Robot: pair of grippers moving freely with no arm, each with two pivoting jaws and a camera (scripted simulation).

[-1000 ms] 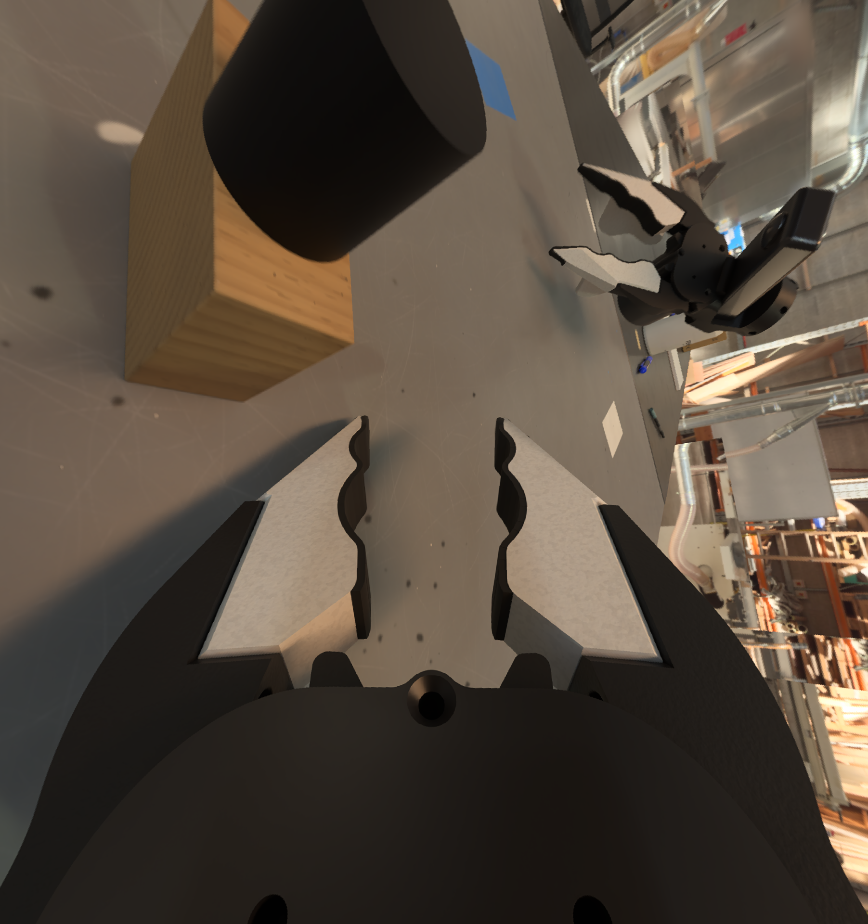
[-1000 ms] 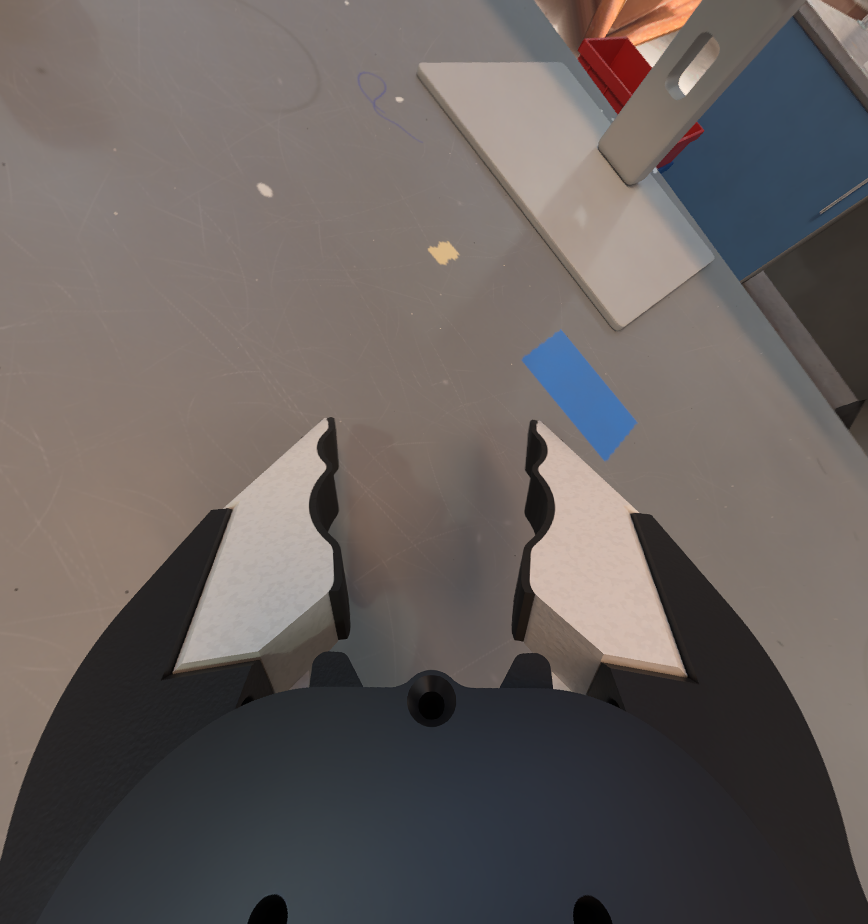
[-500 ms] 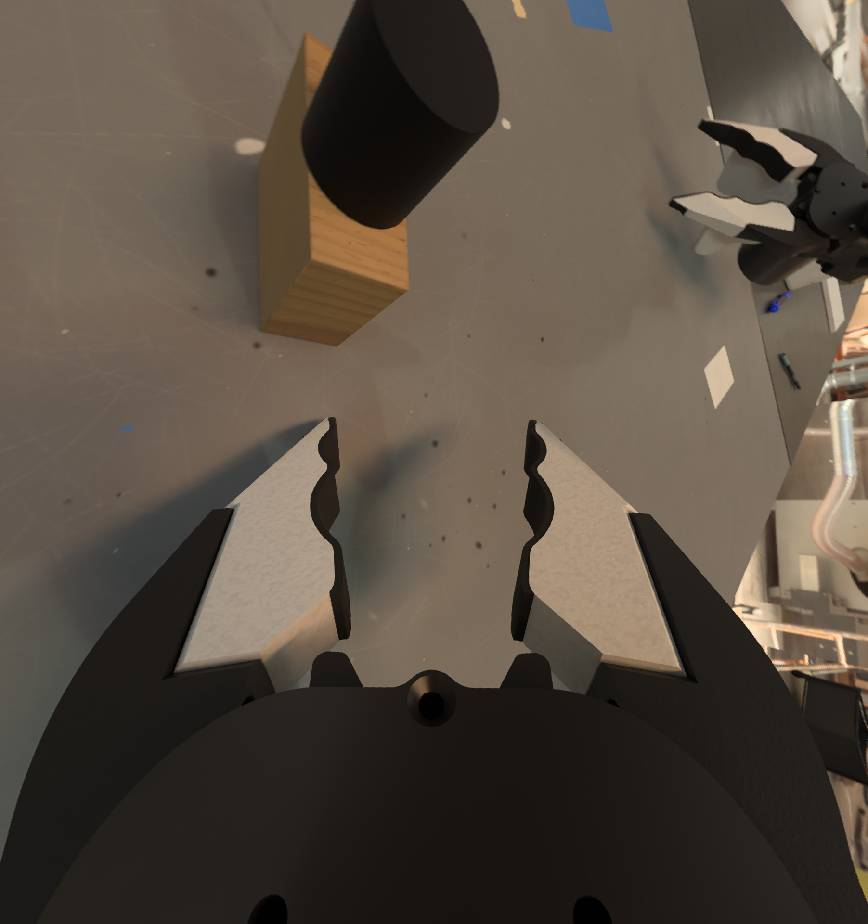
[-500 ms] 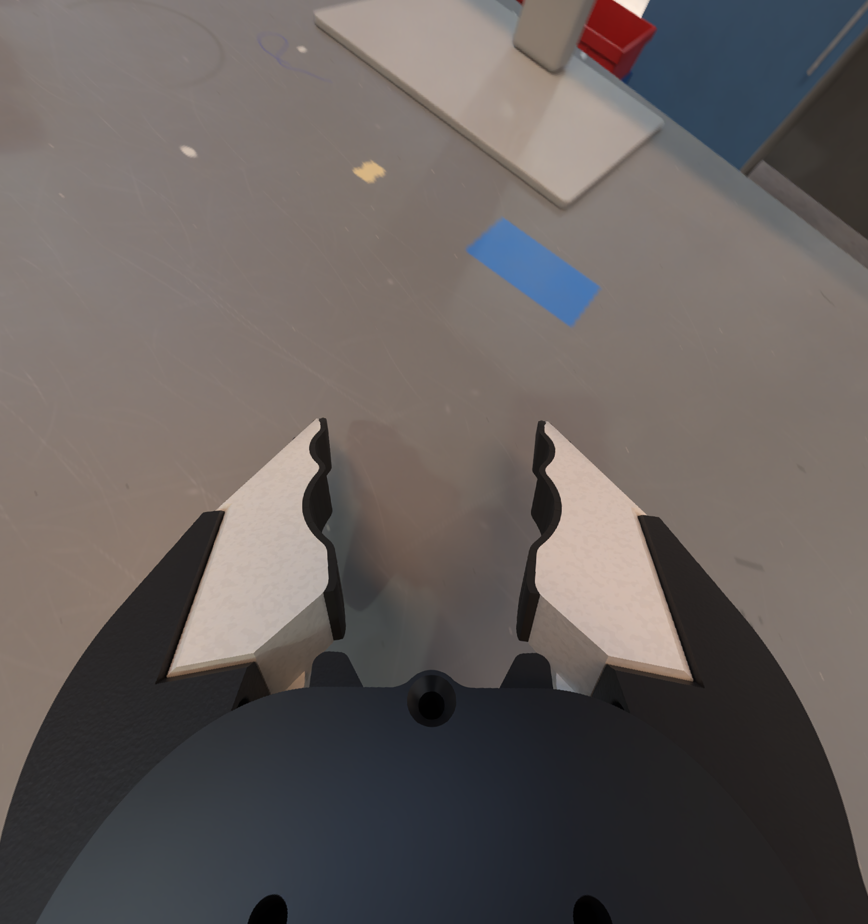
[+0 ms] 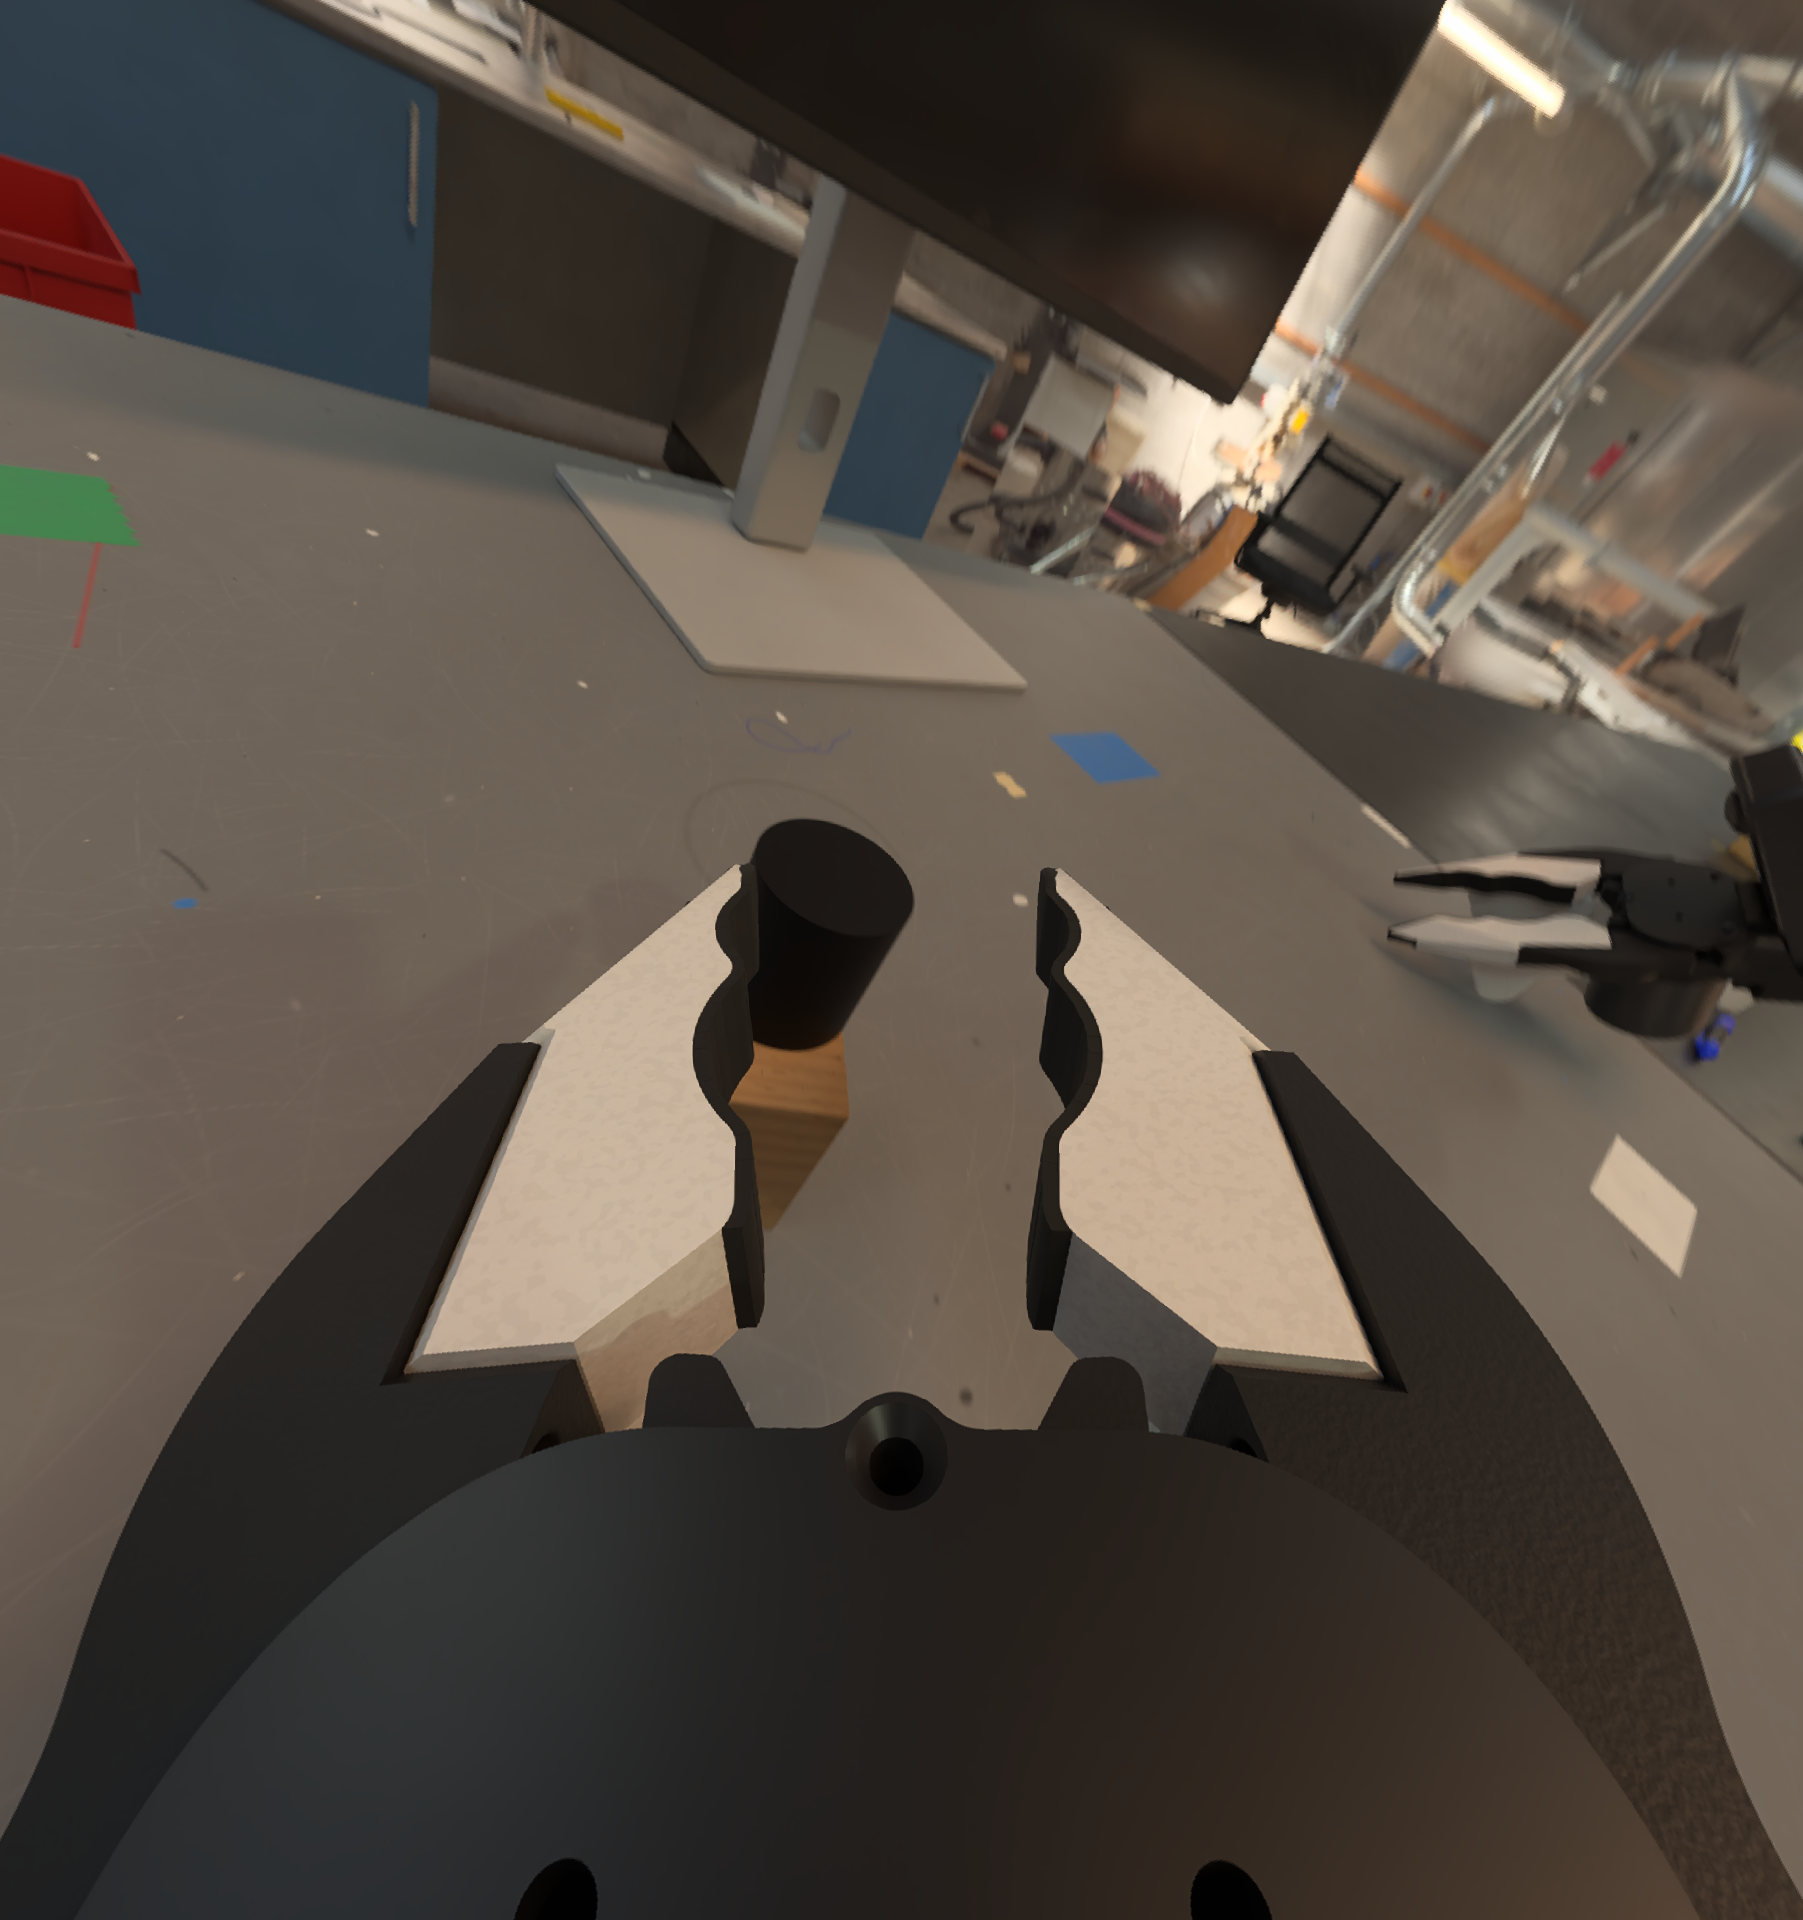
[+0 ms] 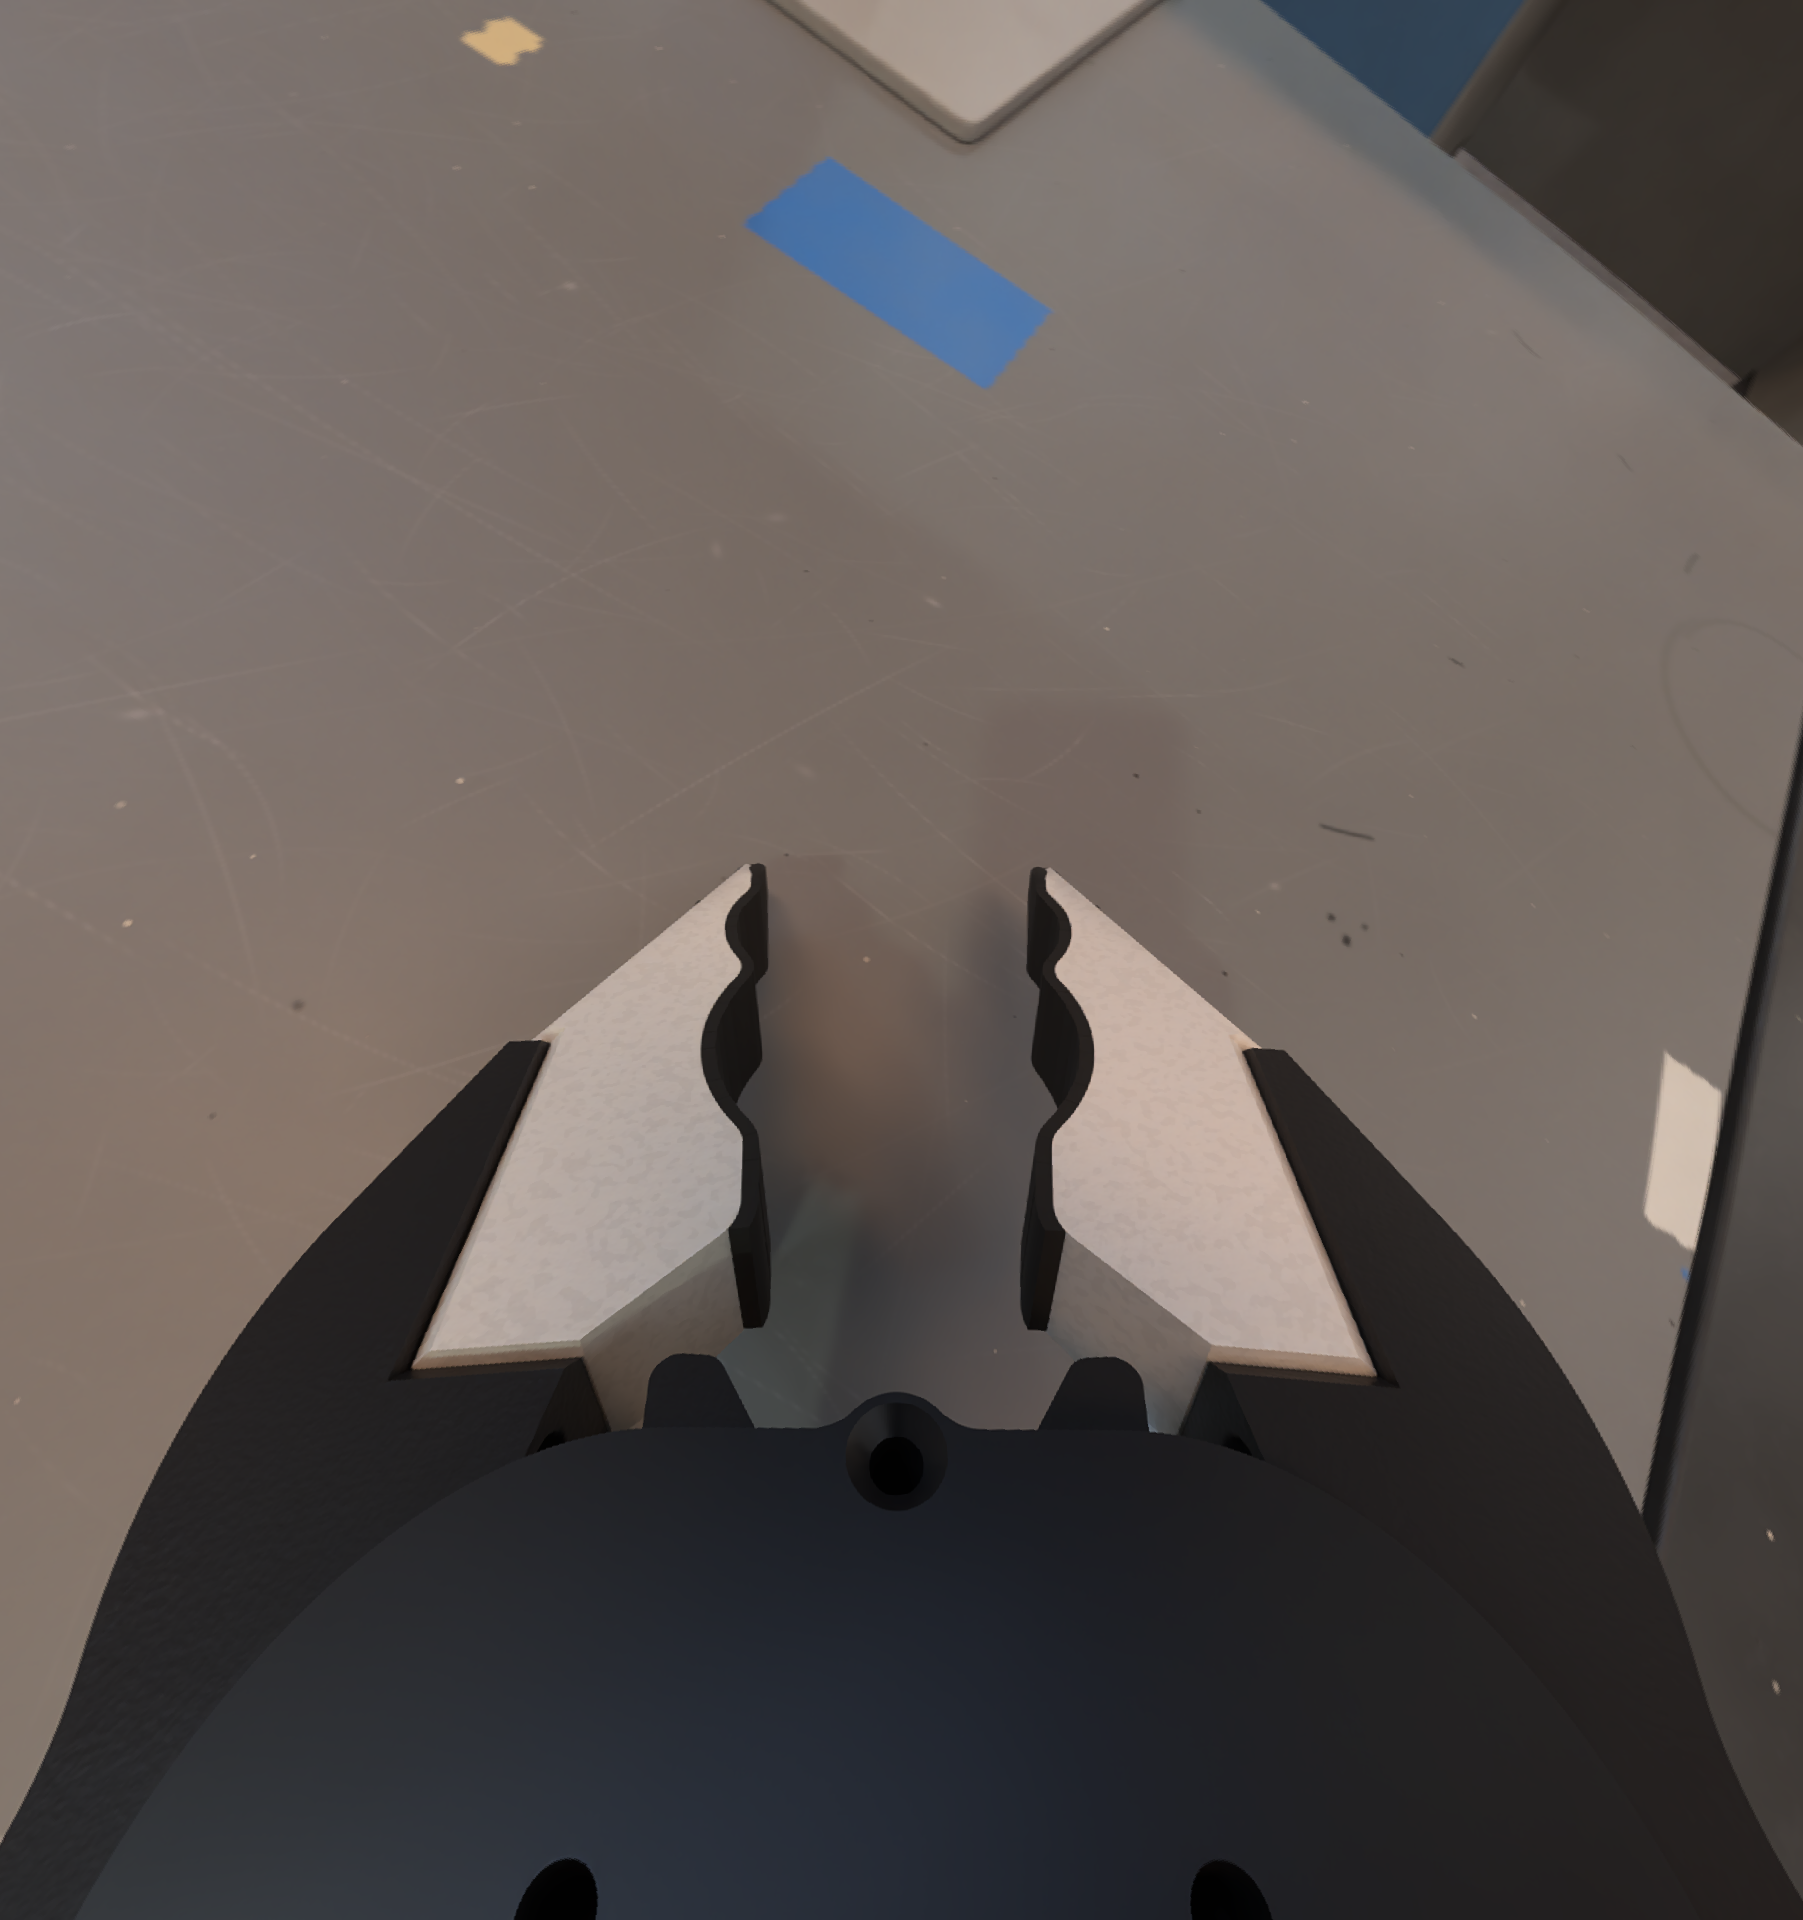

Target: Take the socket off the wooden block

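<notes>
Socket point(image 5: 824, 951): black, squat cylinder, standing on top of the wooden block point(image 5: 788, 1127). Block sits on the grey table point(image 5: 357, 831), roughly mid-surface; only its light-brown front corner shows, the rest hidden behind a finger.

Left tongs point(image 5: 892, 883): jaws spread wide, nothing between them. In the left wrist view the socket appears just inside the left fingertip; whether it touches cannot be told. The block lies beyond the fingers, not in the gap.

Right tongs point(image 6: 892, 878): jaws parted, empty, pointed down at bare table. From the left wrist view the same tongs point(image 5: 1401, 909) show far off to the right, well apart from block and socket, near the table edge.

Beyond the socket: blue tape patch point(image 5: 1105, 755), then a monitor stand point(image 5: 803, 582) with its flat pale base. Green patch point(image 5: 29, 504) at far left; red bin point(image 5: 24, 234) behind it.
</notes>
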